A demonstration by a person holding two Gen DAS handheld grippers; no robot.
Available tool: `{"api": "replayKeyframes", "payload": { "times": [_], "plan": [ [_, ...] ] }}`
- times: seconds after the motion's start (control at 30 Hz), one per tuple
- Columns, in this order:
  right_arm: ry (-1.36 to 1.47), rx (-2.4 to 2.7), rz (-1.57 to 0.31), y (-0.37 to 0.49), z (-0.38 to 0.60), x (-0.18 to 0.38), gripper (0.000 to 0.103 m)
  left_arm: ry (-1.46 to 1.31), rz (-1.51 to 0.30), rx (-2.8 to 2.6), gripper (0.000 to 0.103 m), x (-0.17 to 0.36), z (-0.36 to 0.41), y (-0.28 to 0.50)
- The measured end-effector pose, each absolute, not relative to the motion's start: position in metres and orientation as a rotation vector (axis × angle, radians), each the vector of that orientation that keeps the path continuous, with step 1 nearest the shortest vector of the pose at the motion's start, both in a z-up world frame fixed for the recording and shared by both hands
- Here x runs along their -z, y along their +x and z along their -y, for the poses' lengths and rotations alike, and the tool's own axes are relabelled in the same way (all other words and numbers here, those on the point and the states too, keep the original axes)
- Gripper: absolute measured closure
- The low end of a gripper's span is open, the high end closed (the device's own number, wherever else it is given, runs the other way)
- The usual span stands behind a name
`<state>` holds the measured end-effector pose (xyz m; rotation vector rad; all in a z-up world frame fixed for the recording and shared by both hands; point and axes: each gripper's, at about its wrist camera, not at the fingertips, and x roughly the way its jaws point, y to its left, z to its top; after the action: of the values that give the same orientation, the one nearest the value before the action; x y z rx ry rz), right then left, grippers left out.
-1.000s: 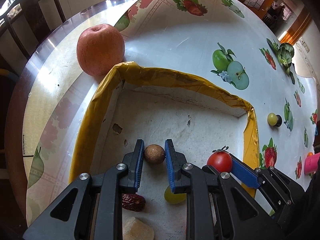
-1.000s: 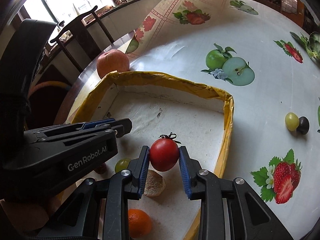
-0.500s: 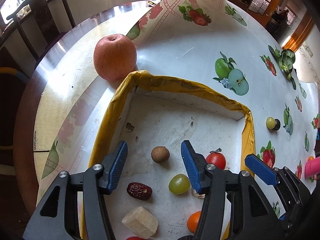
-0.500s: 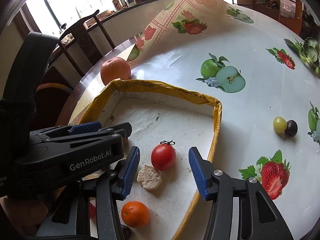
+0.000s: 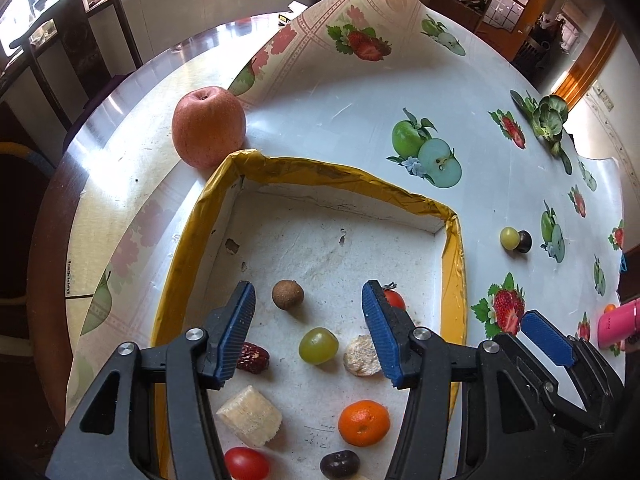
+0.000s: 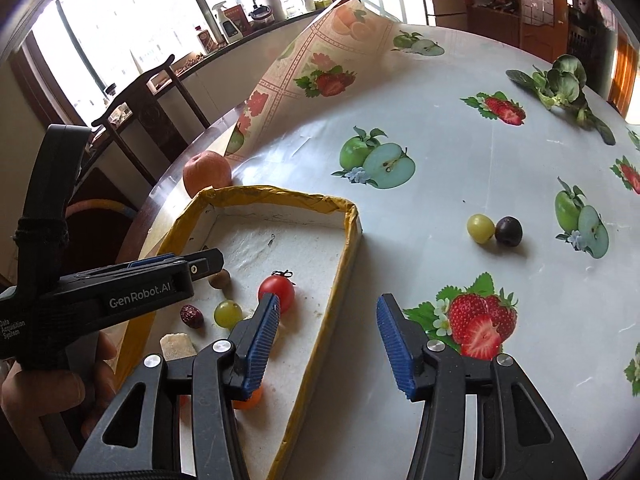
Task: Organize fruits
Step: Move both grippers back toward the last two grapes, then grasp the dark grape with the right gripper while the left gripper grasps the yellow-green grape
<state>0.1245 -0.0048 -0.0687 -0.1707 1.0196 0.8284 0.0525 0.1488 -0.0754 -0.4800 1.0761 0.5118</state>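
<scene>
My right gripper (image 6: 326, 340), jaws just opened, empty; green grape (image 6: 480, 228) lies right of tray (image 6: 348, 216), nearer me.

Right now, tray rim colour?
Yellow tape along the tray rim, white inside. Left wrist view shows it best.

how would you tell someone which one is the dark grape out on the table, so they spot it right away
Start at the yellow-rimmed tray on the fruit-print tablecloth, then look past its right-hand wall to the bare cloth above the big printed strawberry. Two small round fruits sit there touching: a pale green grape and the dark grape. The dark grape is the near-black one on the right.
</scene>
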Motion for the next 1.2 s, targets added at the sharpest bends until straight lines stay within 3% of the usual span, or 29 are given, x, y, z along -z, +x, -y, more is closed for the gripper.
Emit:
{"api": "replayKeyframes", "payload": {
  "times": [0.63, 0.93, 1.2],
  "plan": [
    [-0.071, -0.672, -1.058, 0.170, 0.086, 0.085, 0.052, -0.471, -1.063, -0.363, 0.049, 0.061, -0.080, 0.095],
    [0.036, -0.578, -1.050, 0.232, 0.097, 0.099, 0.070, -0.446, -1.075, -0.301, 0.049, 0.064, -0.056, 0.120],
    [0.073, -0.596, -1.099, 0.269, 0.073, 0.124, 0.071, -0.445, -1.096, -0.274, 0.049, 0.075, -0.049, 0.142]
  ]
}}
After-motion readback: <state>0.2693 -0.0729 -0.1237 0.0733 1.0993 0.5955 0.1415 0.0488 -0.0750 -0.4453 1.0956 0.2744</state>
